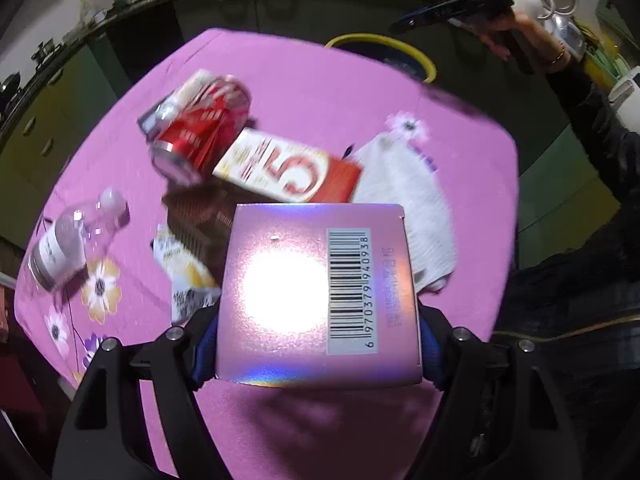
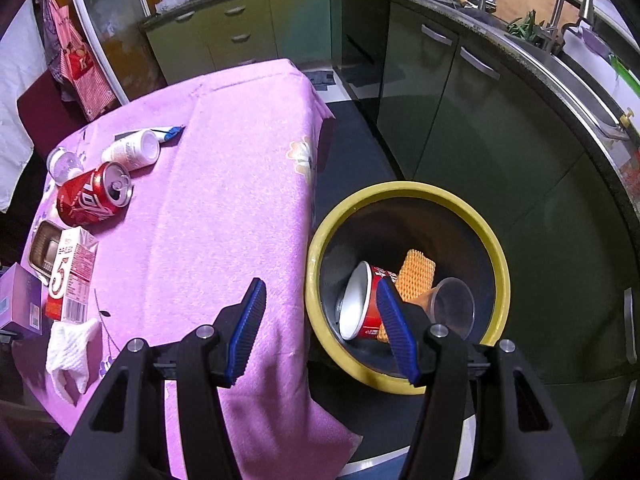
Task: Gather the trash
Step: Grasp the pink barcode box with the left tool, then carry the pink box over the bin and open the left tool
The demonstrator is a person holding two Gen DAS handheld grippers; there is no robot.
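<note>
My left gripper point(image 1: 318, 320) is shut on a shiny pink box point(image 1: 288, 280) with a barcode, and holds it above the pink tablecloth point(image 1: 320, 80). Past it lie a red can point(image 1: 200, 128), a carton marked 5 point(image 1: 288, 168), a white tissue point(image 1: 412, 216), a clear bottle point(image 1: 68, 240) and a snack wrapper point(image 1: 184, 276). My right gripper point(image 2: 320, 282) stands open with nothing between its fingers, over the table's edge beside the yellow-rimmed bin point(image 2: 400, 190). Inside the bin lie a red paper cup point(image 2: 368, 300), an orange waffle piece point(image 2: 416, 276) and a clear plastic cup point(image 2: 452, 304).
A brown tray point(image 2: 44, 248), a white cup point(image 2: 132, 148) and a tube point(image 2: 170, 133) also lie on the table. Green kitchen cabinets point(image 2: 440, 120) and a sink counter point(image 2: 560, 60) curve around the far side. A person's dark sleeve point(image 1: 592, 128) is at the right.
</note>
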